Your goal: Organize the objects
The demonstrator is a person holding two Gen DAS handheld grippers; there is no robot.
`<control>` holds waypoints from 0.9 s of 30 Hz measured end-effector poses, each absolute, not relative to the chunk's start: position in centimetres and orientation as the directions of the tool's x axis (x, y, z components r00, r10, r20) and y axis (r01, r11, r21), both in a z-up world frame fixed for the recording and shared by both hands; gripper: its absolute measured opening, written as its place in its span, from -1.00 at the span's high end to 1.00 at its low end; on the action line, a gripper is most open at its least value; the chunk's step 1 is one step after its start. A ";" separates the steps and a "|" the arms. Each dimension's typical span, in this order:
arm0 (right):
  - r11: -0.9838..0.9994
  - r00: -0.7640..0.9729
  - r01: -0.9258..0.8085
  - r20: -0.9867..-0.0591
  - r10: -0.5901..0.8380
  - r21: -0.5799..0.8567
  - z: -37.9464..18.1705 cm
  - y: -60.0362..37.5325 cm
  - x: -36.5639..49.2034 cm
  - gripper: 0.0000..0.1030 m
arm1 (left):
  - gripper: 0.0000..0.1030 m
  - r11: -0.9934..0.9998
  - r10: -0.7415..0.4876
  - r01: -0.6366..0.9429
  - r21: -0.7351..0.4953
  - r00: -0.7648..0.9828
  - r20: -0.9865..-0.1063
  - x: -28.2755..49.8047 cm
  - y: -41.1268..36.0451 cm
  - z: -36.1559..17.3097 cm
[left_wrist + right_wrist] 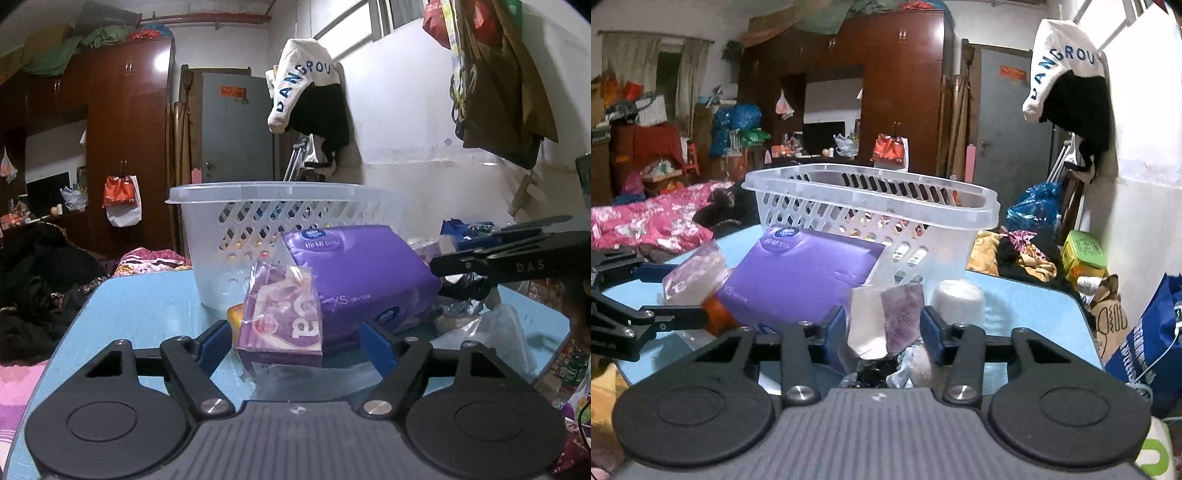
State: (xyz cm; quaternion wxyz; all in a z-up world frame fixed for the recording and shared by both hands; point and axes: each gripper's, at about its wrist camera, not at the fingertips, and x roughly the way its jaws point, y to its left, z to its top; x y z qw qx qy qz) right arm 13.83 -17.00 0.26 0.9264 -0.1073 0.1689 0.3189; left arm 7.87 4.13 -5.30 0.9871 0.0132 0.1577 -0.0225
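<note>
The white garment (303, 77) hanging on the wall bore blue letters, "DANGROU" legible. The large purple tissue pack (365, 273) read "XS". The small purple packet (280, 317) showed "ba", sideways. The right gripper's arm (517, 264) carried "DAS".

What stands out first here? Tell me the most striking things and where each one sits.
The clear perforated plastic basket stands at the back of the light blue table, with a large purple tissue pack leaning against its front. A small purple tissue packet in clear wrap sits between the open fingers of the left gripper, and a white garment with blue lettering hangs on the wall behind.
</note>
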 end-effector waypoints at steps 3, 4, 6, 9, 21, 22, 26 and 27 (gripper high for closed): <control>0.764 0.735 -0.635 -0.394 0.552 -0.113 0.6 -16.5 14.0 0.09 | -0.55 0.998 -0.038 0.049 0.029 0.949 -0.312 7.8 4.0 -5.3; 0.762 0.733 -0.637 -0.400 0.550 -0.118 0.7 -16.4 14.1 0.13 | -0.49 0.999 -0.037 0.047 0.027 0.950 -0.311 7.8 4.0 -5.3; 0.756 0.723 -0.644 -0.411 0.555 -0.113 0.8 -16.4 14.3 0.18 | -0.26 0.999 -0.038 0.047 0.021 0.949 -0.313 7.8 4.0 -5.3; 0.756 0.726 -0.643 -0.410 0.552 -0.121 1.0 -16.5 14.2 0.22 | 0.07 0.999 -0.038 0.043 0.009 0.950 -0.310 7.7 4.2 -5.3; 0.778 0.762 -0.620 -0.316 0.565 -0.103 2.0 -17.9 12.7 0.39 | 0.09 1.000 -0.027 0.029 0.004 0.973 -0.228 6.3 4.8 -4.6; 0.780 0.765 -0.618 -0.306 0.568 -0.098 2.1 -18.2 12.5 0.39 | 0.09 1.000 -0.025 0.027 0.006 0.977 -0.213 6.1 4.8 -4.5; 0.785 0.771 -0.614 -0.271 0.576 -0.078 2.2 -19.0 12.1 0.40 | 0.09 0.999 -0.030 0.032 0.008 0.981 -0.192 5.9 4.7 -4.2; 0.788 0.773 -0.612 -0.266 0.576 -0.071 2.1 -19.3 12.2 0.41 | 0.09 0.999 -0.033 0.034 0.005 0.981 -0.190 5.9 4.7 -4.2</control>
